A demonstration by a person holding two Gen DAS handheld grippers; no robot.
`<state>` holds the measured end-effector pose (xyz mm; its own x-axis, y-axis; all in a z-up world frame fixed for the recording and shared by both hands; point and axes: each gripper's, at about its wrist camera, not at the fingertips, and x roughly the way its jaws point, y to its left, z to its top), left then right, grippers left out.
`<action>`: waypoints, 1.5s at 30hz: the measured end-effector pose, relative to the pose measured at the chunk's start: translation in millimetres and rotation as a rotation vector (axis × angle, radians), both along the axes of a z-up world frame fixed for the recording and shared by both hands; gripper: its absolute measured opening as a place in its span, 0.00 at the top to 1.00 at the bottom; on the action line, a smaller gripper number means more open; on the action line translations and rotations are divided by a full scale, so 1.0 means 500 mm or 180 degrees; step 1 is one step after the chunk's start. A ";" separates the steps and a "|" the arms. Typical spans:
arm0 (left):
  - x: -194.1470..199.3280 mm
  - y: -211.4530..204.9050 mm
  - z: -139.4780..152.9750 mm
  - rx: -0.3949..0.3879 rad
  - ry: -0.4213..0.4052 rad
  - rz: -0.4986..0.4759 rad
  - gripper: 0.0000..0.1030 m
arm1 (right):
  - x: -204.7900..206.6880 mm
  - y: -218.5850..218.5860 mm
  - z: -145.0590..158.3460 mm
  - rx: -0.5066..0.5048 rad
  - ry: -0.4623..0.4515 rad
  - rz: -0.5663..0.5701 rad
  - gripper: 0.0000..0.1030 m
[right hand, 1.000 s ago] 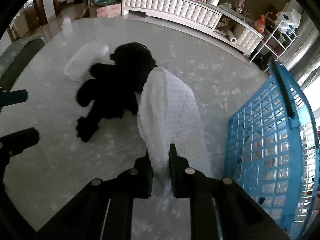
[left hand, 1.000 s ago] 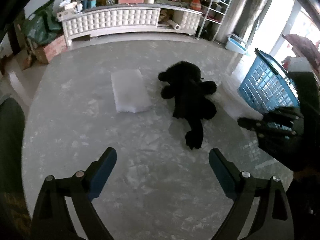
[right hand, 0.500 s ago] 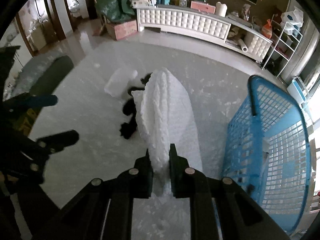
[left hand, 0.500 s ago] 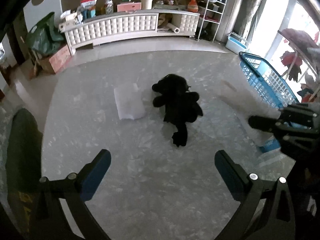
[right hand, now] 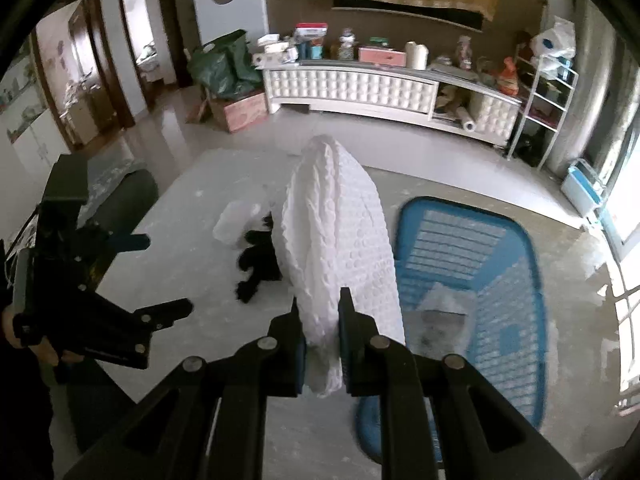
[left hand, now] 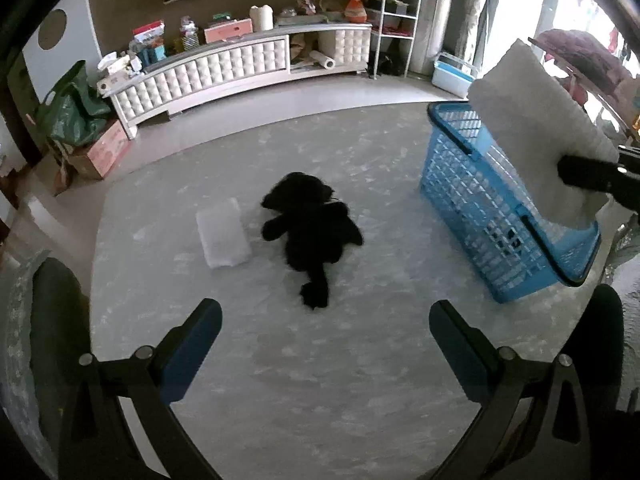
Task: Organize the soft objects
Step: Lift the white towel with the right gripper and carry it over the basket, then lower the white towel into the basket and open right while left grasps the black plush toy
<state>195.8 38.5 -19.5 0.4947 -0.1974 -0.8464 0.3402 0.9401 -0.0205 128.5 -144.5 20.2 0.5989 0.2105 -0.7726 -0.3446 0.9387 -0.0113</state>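
Observation:
A black plush toy (left hand: 316, 232) lies in the middle of the grey marbled table (left hand: 320, 392), with a flat white pad (left hand: 222, 232) just left of it. My left gripper (left hand: 324, 316) hangs open above the table in front of the toy, holding nothing. My right gripper (right hand: 320, 312) is shut on the lower edge of a white quilted pad (right hand: 336, 232), which stands up from the jaws, raised beside the blue basket (right hand: 536, 264). The left wrist view shows this pad (left hand: 536, 128) held high over the basket (left hand: 492, 208). The plush (right hand: 260, 264) is partly hidden behind the pad.
Something pale (right hand: 444, 300) lies on the basket's floor. Dark chair backs (left hand: 56, 320) stand at the table's near edges. Beyond the table are a long white cabinet (left hand: 240, 68), a green bag (left hand: 72, 112) on a box, and a wire rack (left hand: 396, 28).
Both grippers have risen. The right one has lifted the white quilted pad off the table and carried it toward the basket. The left jaws have spread a little wider.

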 end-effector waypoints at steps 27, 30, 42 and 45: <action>0.224 -0.067 -0.129 0.0156 0.0520 0.0041 0.00 | 0.076 -0.165 -0.116 -0.0167 0.0434 -0.0588 0.87; 0.261 -0.064 -0.156 0.0162 0.0585 0.0100 0.00 | 0.082 -0.165 -0.123 -0.0168 0.0483 -0.0566 0.87; 0.343 -0.079 -0.212 0.0341 0.0604 0.0111 0.00 | 0.106 -0.179 -0.140 -0.0217 0.0564 -0.0530 0.87; 0.348 -0.090 -0.230 0.0461 0.0596 0.0081 0.00 | 0.108 -0.182 -0.141 -0.0226 0.0565 -0.0523 0.87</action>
<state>369.8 -6.3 -134.7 0.3297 -0.0567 -0.9424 0.3194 0.9460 0.0548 182.4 -235.5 -50.4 0.4744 0.0630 -0.8781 -0.1897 0.9813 -0.0321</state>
